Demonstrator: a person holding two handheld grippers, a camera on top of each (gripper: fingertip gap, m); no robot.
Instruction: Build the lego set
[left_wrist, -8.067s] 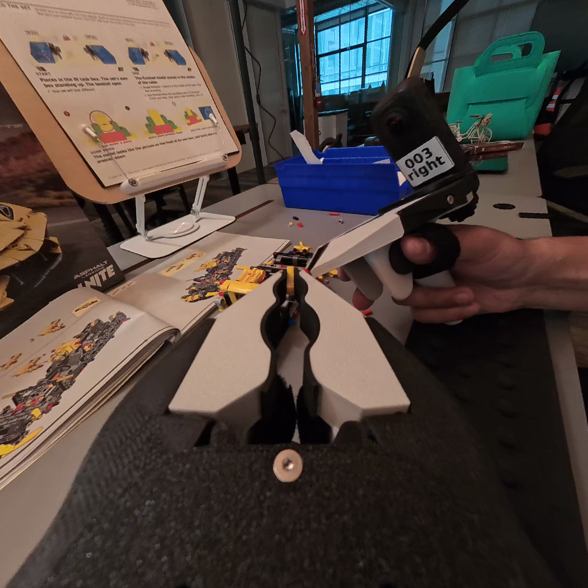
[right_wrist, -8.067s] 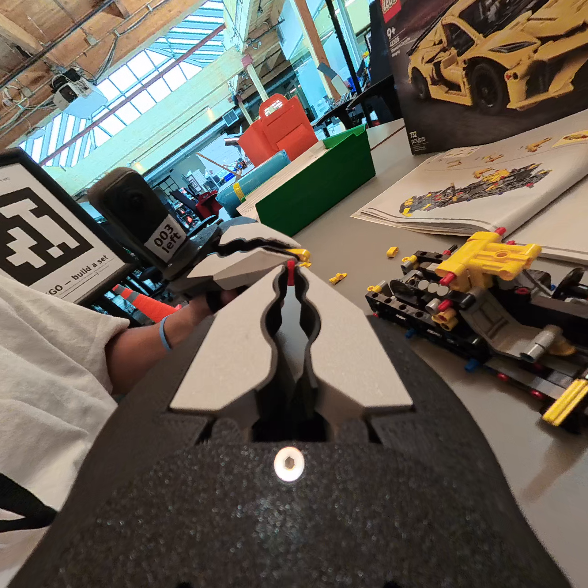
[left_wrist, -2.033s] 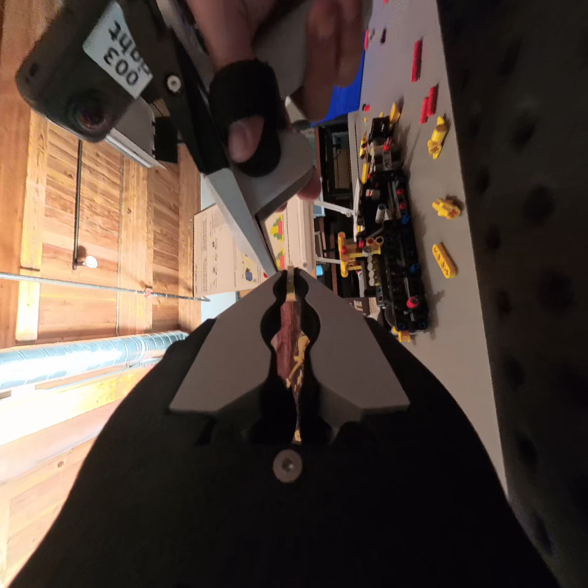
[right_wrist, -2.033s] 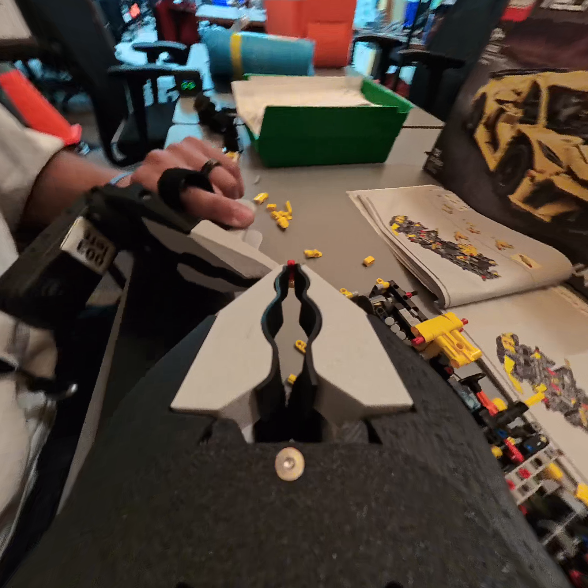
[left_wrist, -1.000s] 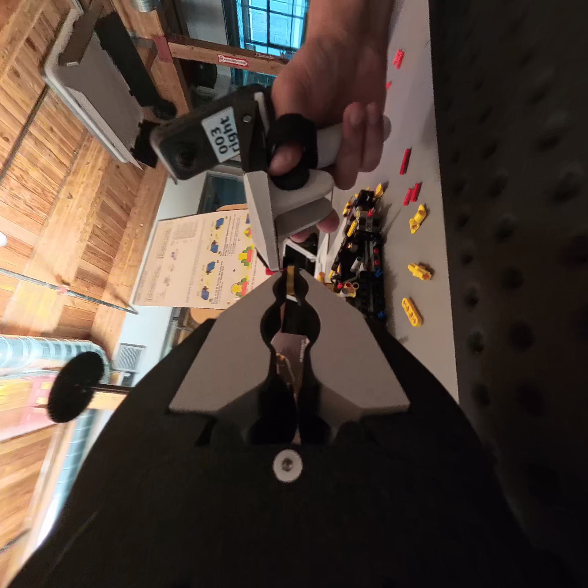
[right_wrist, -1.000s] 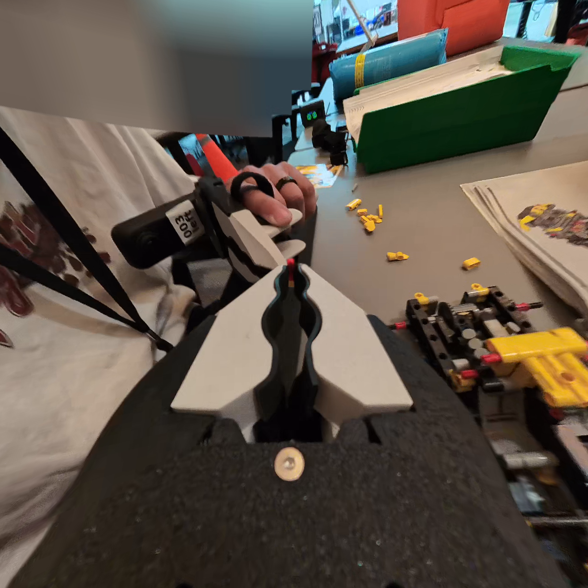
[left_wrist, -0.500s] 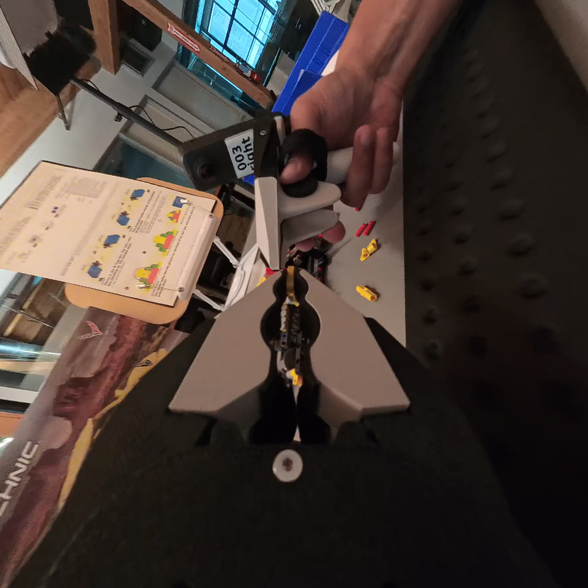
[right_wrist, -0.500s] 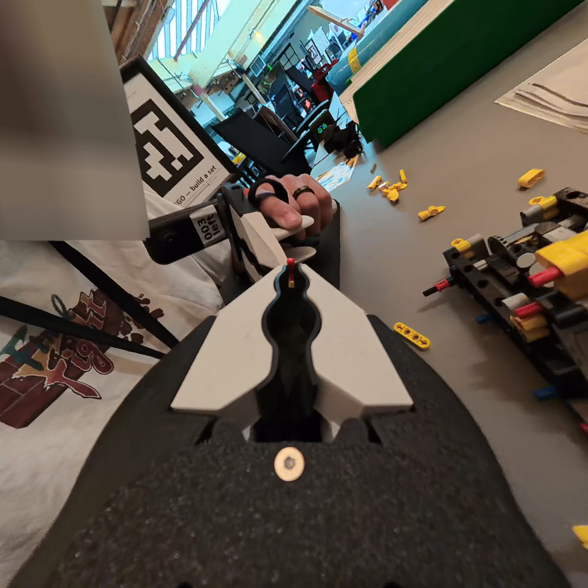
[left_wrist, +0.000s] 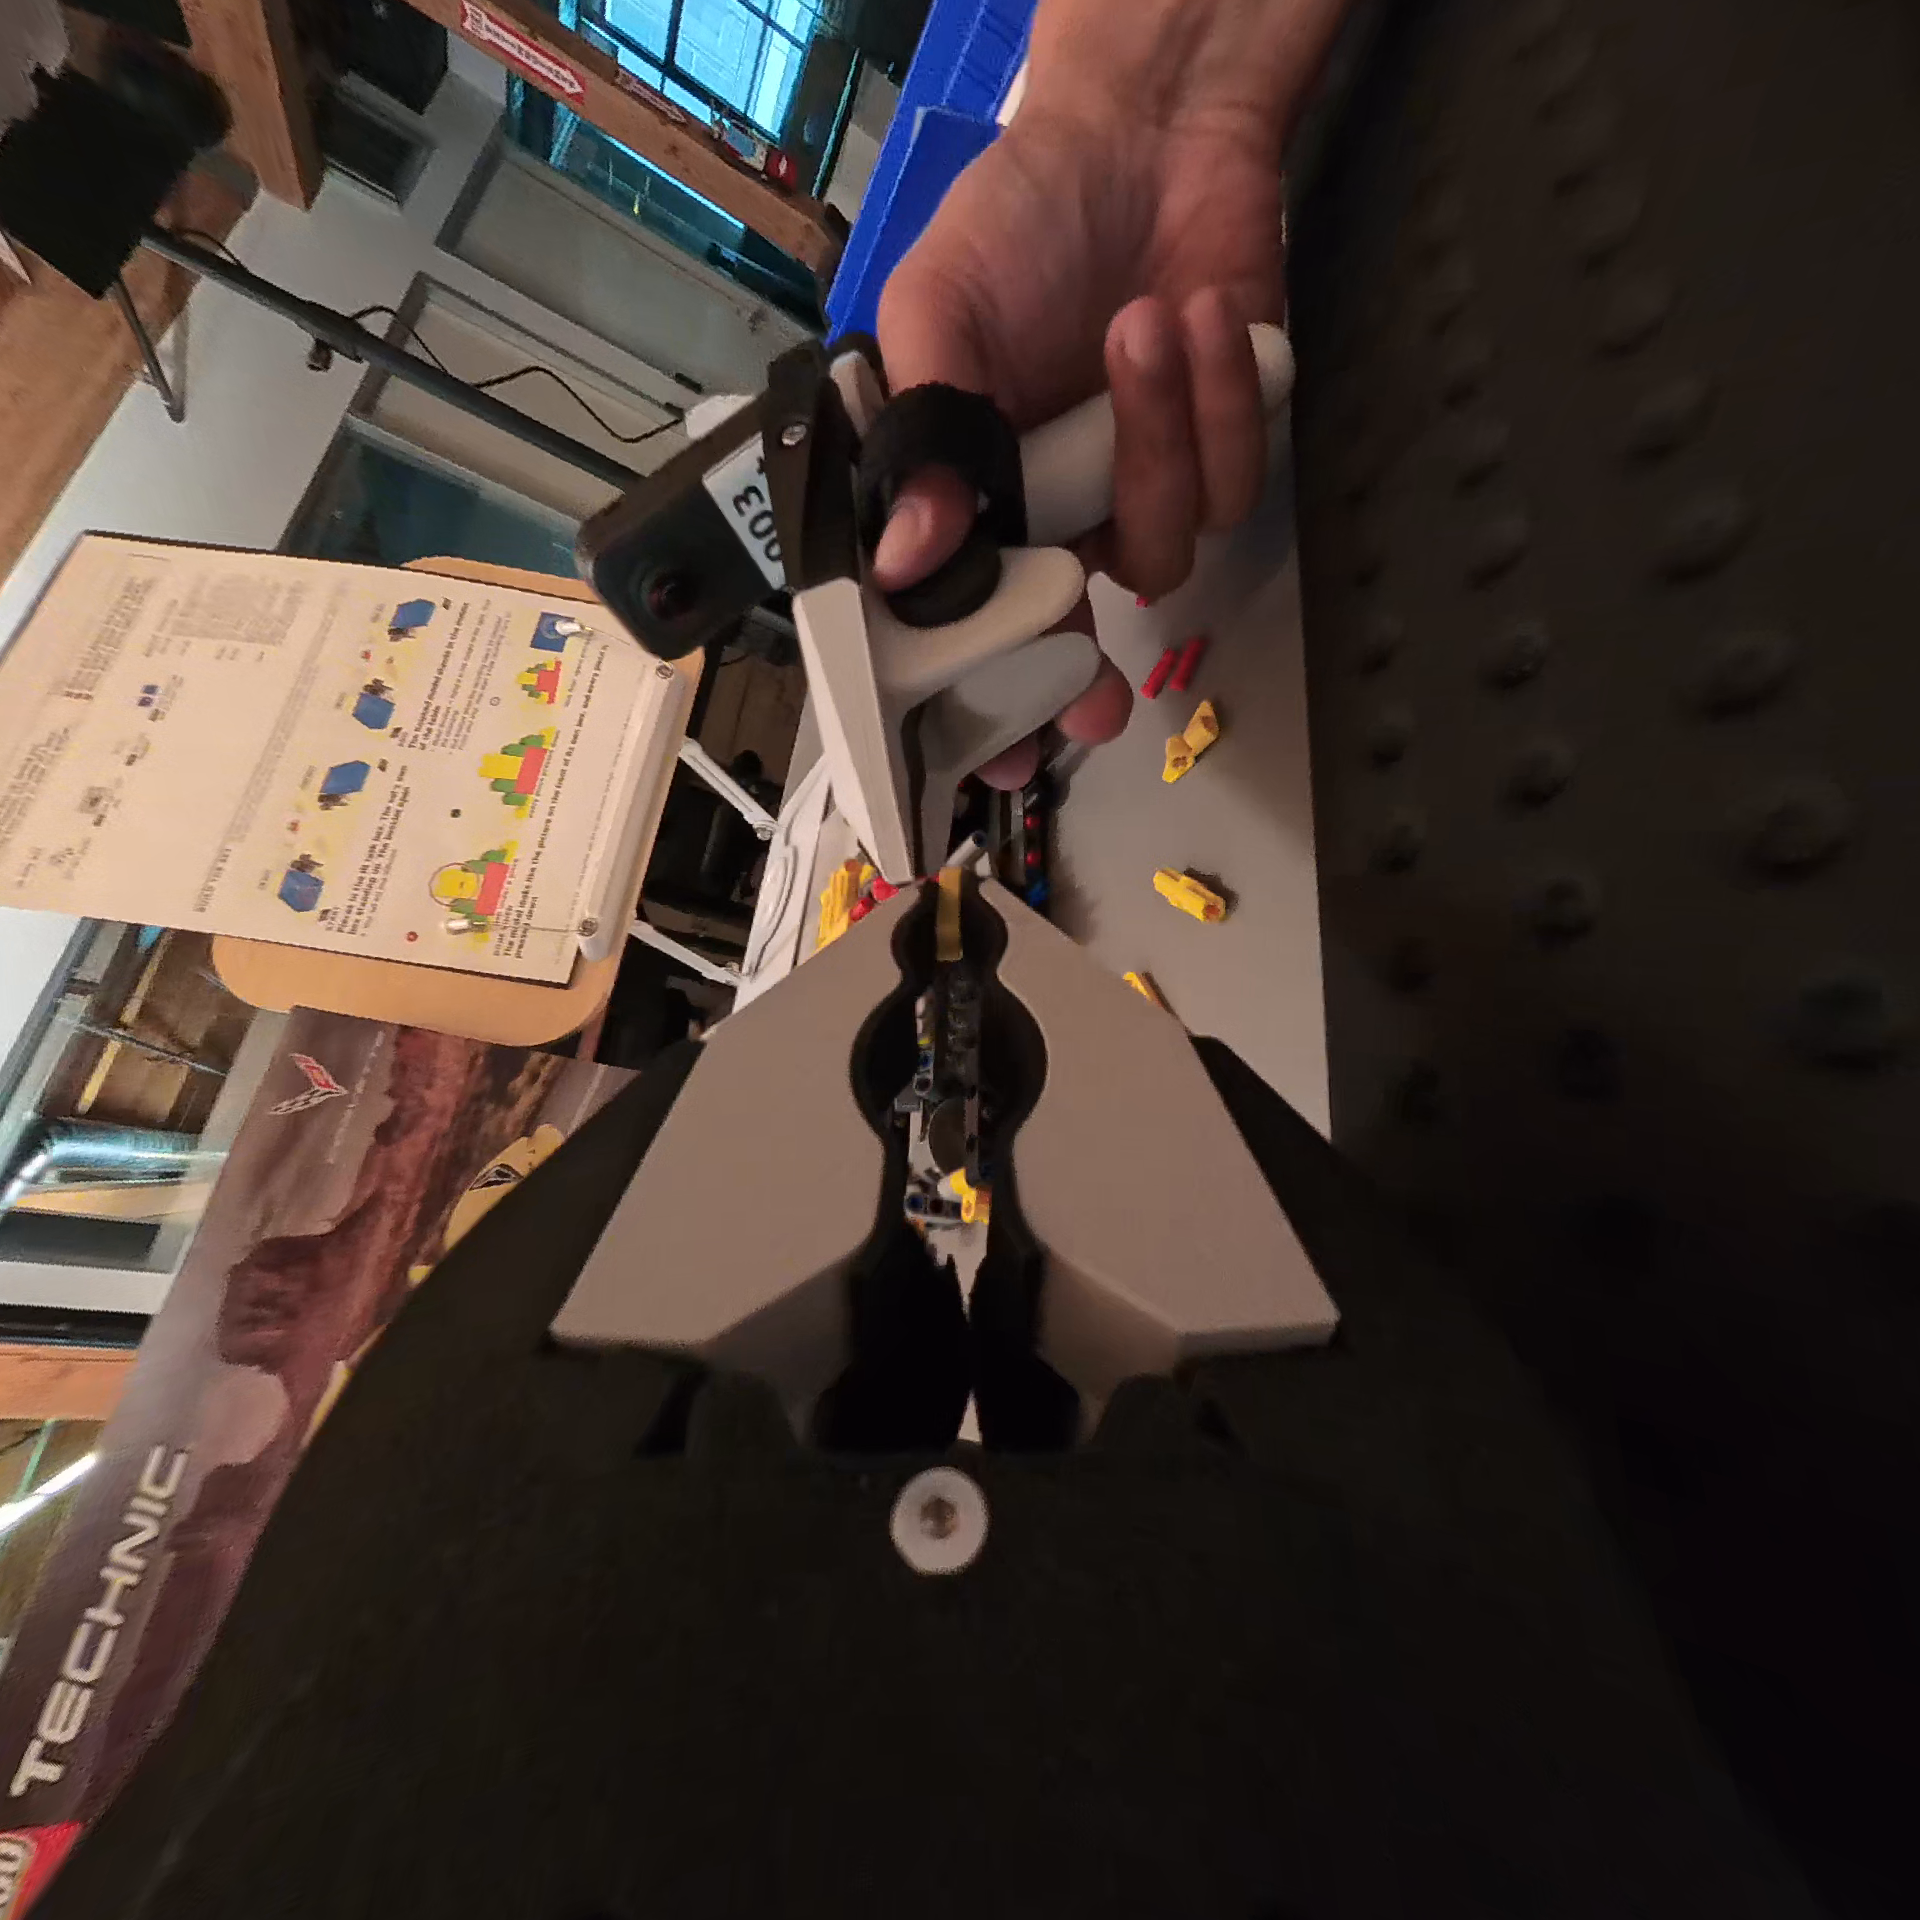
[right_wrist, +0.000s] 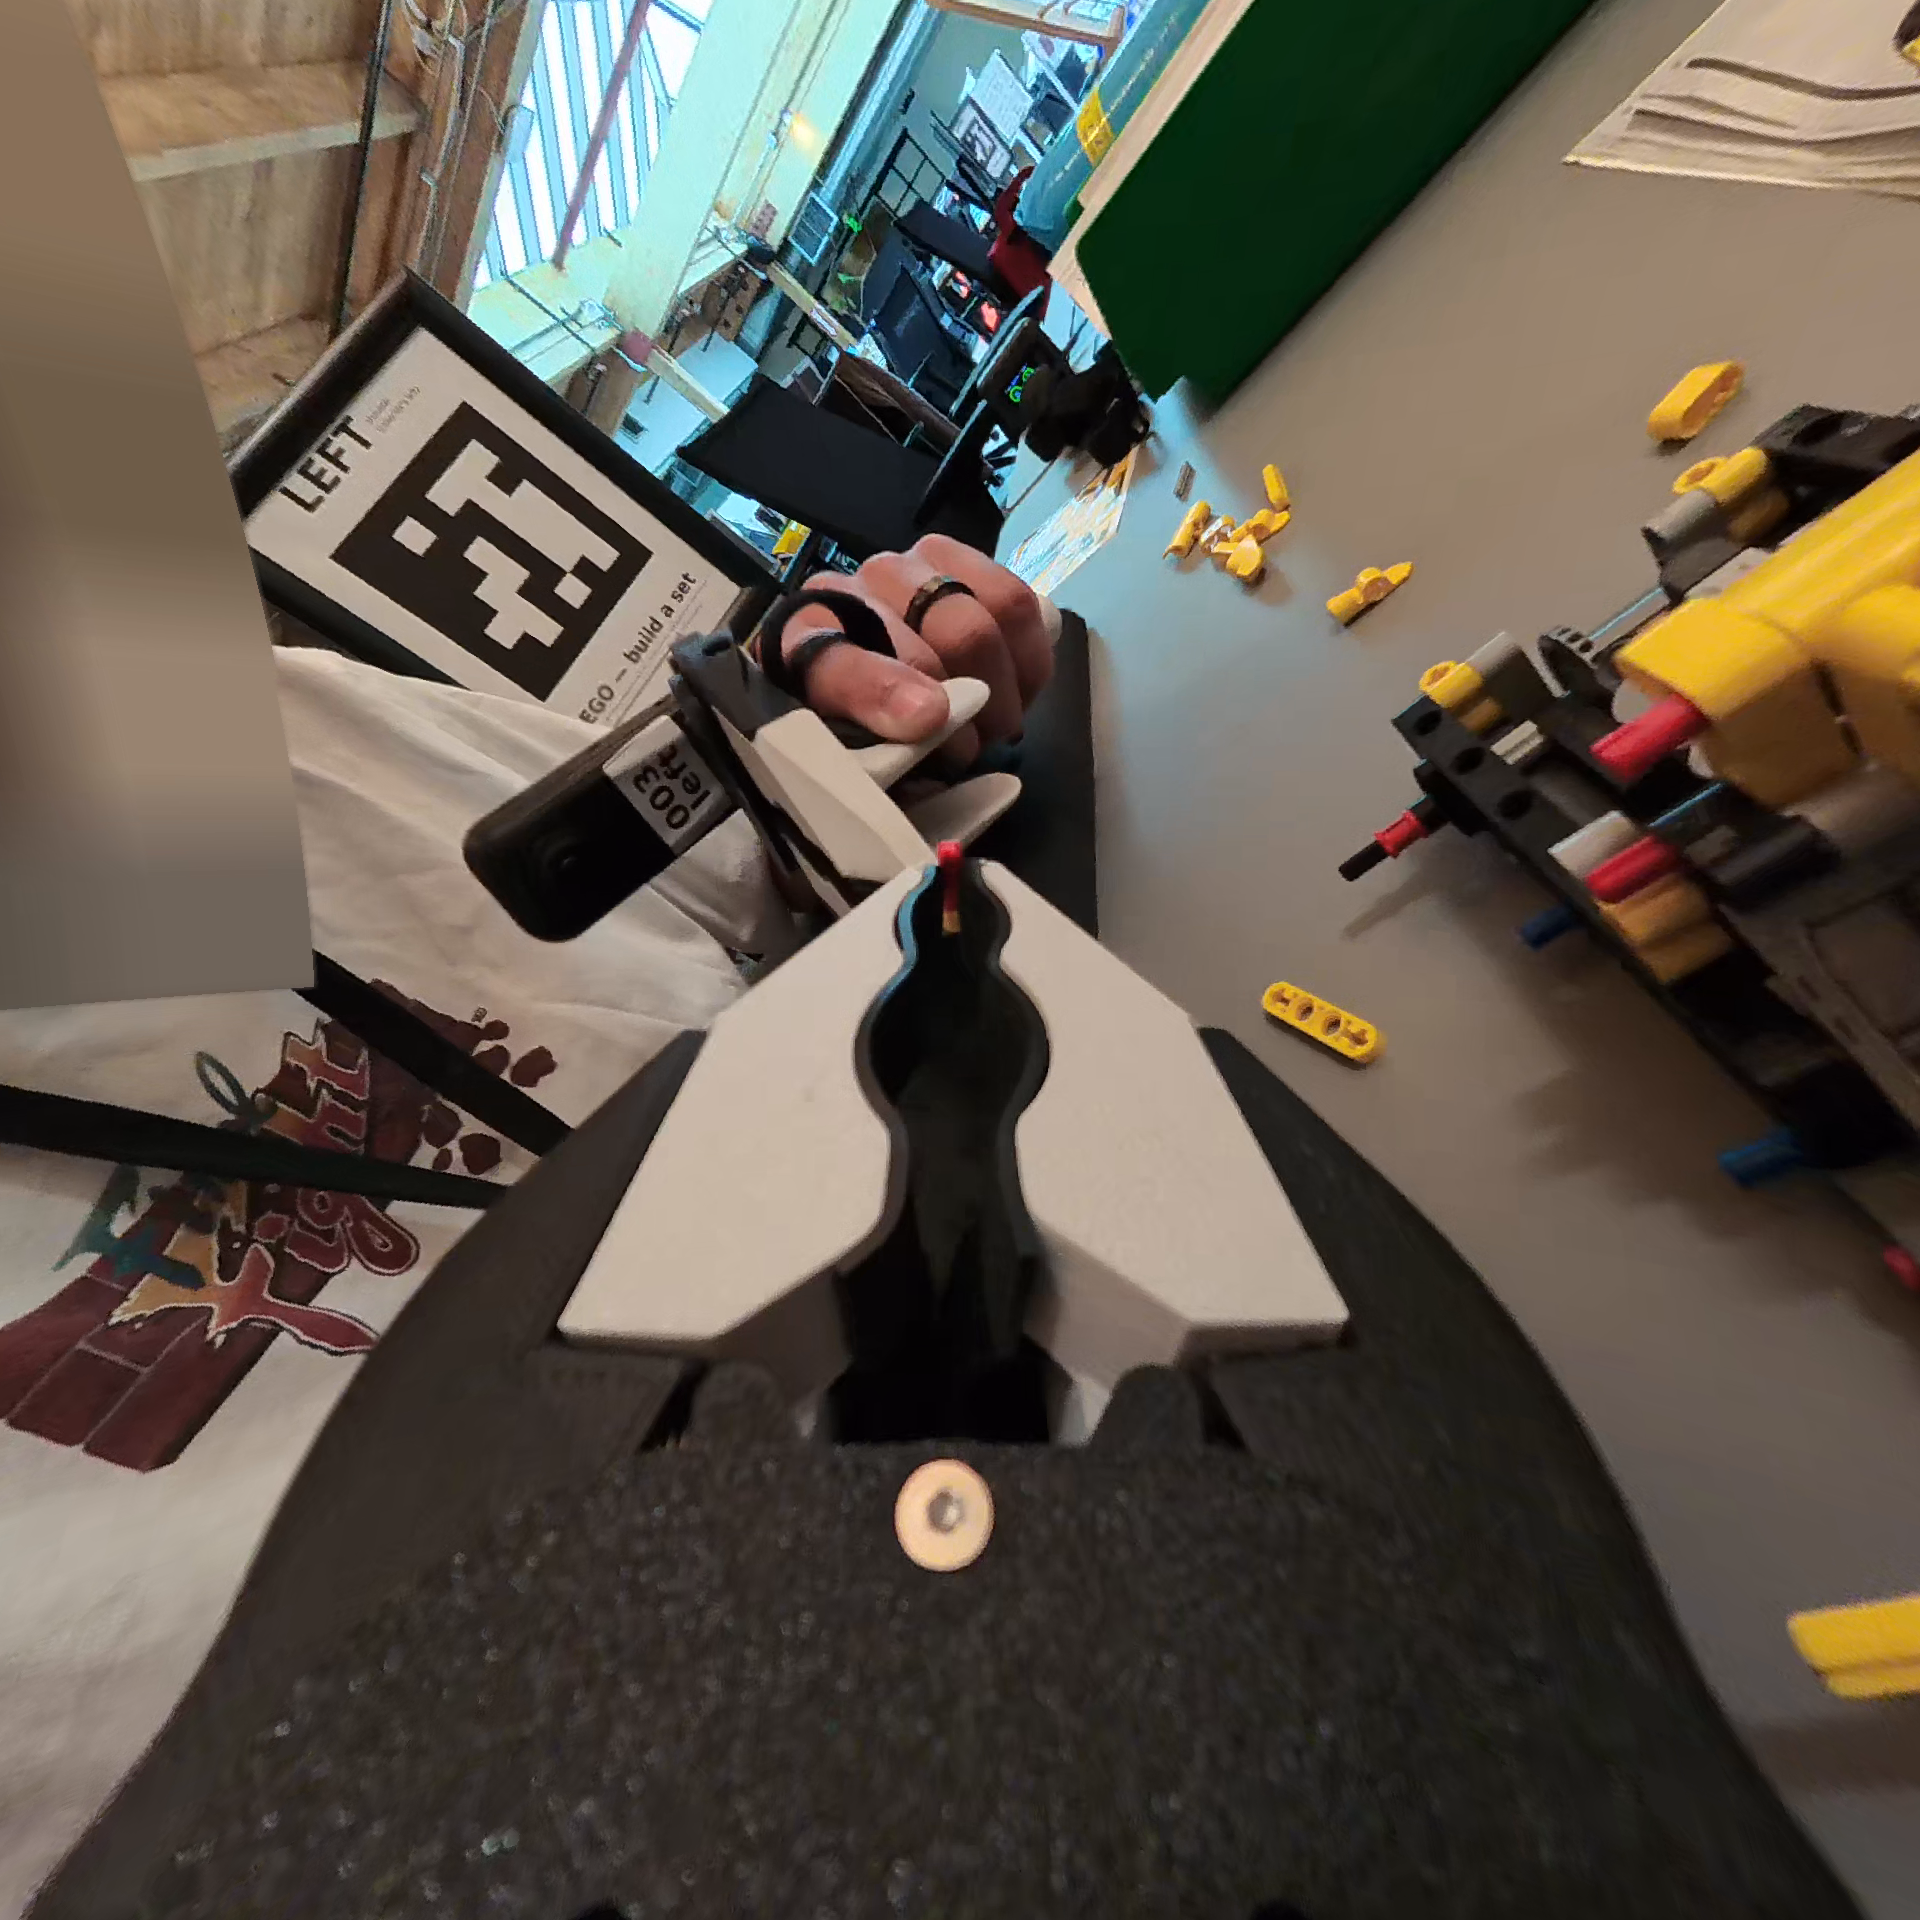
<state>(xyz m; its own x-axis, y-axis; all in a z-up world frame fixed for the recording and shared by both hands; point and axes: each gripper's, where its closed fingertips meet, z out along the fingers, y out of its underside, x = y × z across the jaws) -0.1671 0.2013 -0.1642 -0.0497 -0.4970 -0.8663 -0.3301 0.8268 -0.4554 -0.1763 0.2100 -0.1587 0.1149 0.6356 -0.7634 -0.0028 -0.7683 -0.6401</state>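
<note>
My left gripper (left_wrist: 948, 902) is shut on a small yellow piece (left_wrist: 949, 914), held in the air with the view rolled sideways. My right gripper (right_wrist: 948, 878) is shut on a small red pin (right_wrist: 948, 864). The two gripper tips nearly touch: the right gripper (left_wrist: 914, 831) points down at the yellow piece in the left wrist view, and the left gripper (right_wrist: 883, 821) lies just behind the red pin in the right wrist view. The half-built black and yellow car chassis (right_wrist: 1704, 790) lies on the grey table (right_wrist: 1299, 852) to the right; part of it shows between my left fingers (left_wrist: 961, 1049).
Loose yellow pieces (right_wrist: 1236, 535) (right_wrist: 1320, 1023) and red pins (left_wrist: 1172, 665) lie on the table. A green bin (right_wrist: 1299, 177) and an open booklet (right_wrist: 1766, 94) stand at the back. An instruction board on a stand (left_wrist: 312, 758), the set's box (left_wrist: 260, 1247), a blue bin (left_wrist: 935, 166) and a dark mat (left_wrist: 1610, 623) are near. My two grippers' fingertips are within a few centimetres of each other.
Both grippers have rolled and swung while keeping their pieces. The right gripper's tip has come down closer to the left one's tip, so the red pin is now beside the yellow piece.
</note>
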